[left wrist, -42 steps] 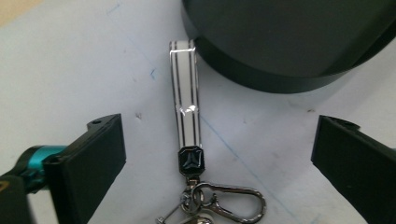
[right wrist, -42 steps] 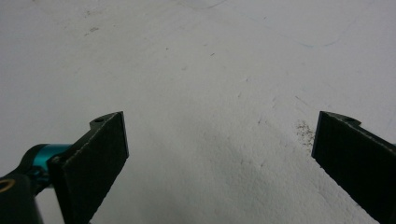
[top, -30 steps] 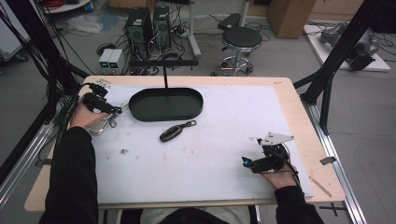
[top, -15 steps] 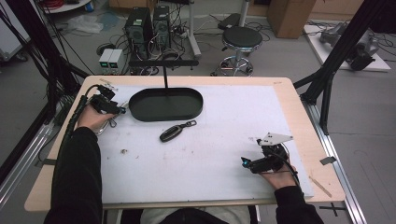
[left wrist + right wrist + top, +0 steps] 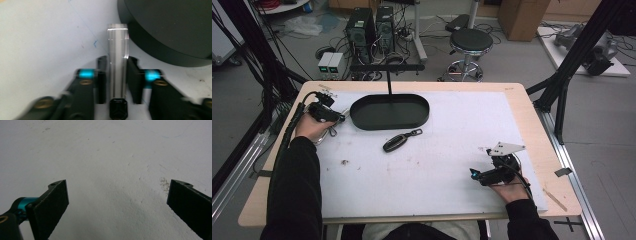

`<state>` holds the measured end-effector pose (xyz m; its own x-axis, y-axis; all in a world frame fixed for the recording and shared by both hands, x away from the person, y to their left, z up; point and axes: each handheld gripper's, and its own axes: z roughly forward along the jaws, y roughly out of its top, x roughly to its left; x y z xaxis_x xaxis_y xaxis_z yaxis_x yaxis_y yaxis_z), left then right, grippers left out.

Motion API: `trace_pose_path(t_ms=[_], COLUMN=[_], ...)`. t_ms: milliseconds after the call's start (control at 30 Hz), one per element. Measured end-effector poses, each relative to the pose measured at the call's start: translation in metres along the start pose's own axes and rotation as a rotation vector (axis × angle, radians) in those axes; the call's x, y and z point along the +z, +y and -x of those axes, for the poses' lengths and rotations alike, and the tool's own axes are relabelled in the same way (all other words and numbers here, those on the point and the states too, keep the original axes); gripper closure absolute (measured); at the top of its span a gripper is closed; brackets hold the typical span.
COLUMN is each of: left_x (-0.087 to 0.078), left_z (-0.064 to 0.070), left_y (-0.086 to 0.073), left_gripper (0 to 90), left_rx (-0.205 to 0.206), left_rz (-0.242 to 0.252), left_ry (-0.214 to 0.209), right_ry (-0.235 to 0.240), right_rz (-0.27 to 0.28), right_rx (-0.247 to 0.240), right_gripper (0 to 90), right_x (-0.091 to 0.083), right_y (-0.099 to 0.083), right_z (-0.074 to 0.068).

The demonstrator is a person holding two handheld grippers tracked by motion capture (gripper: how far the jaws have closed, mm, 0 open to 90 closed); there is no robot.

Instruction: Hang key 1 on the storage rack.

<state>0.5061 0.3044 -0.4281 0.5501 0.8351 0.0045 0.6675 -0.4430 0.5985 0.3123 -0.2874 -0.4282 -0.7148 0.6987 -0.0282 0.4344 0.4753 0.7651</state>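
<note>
My left gripper [image 5: 117,75] is shut on a clear plastic bar [image 5: 118,50] that has a black cap at its near end. The bar's far end points at the wall of a black oval tray [image 5: 155,47]. In the high view the left gripper [image 5: 334,116] sits at the table's far left, just left of the tray [image 5: 362,120]. A black car key fob [image 5: 397,142] lies on the white mat in front of the tray. My right gripper [image 5: 475,173] rests at the near right, and its jaws stand wide open [image 5: 117,205] over bare mat.
A black T-shaped post [image 5: 388,75] rises behind the tray. A small metal ring [image 5: 332,132] lies by the left hand. The white mat [image 5: 442,150] covers most of the wooden table. A stool [image 5: 469,42] and computer towers [image 5: 372,25] stand on the floor beyond.
My left gripper has shifted slightly right toward the tray with the clear bar. The right gripper has not moved.
</note>
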Motion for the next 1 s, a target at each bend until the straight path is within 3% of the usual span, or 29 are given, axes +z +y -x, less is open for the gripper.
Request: trace_pose_path(t_ms=[333,500,600,767,1000], left_x=[-0.002,-0.011,-0.022,-0.051,-0.078], left_z=[0.003,0.000,-0.002,0.001,0.008], left_y=[0.001,0.001,0.002,0.006,0.010], left_gripper=[75.0,75.0,75.0,75.0,74.9], left_rx=[0.008,-0.006,-0.022,-0.033,-0.030], left_rz=[-0.011,-0.019,-0.002,0.076,0.119], left_ry=[0.016,0.010,0.004,-0.008,-0.007], right_ry=[-0.002,0.000,0.001,0.010,0.028], right_rz=[0.003,0.003,0.006,0.014,0.022], right_rx=[-0.001,-0.002,-0.006,-0.012,-0.025], right_gripper=[3.0,3.0,3.0,3.0,3.0], right_x=[-0.001,-0.001,-0.002,-0.003,-0.002], right_y=[0.000,0.000,0.000,0.000,0.001], right_z=[-0.001,-0.001,-0.002,-0.002,-0.002])
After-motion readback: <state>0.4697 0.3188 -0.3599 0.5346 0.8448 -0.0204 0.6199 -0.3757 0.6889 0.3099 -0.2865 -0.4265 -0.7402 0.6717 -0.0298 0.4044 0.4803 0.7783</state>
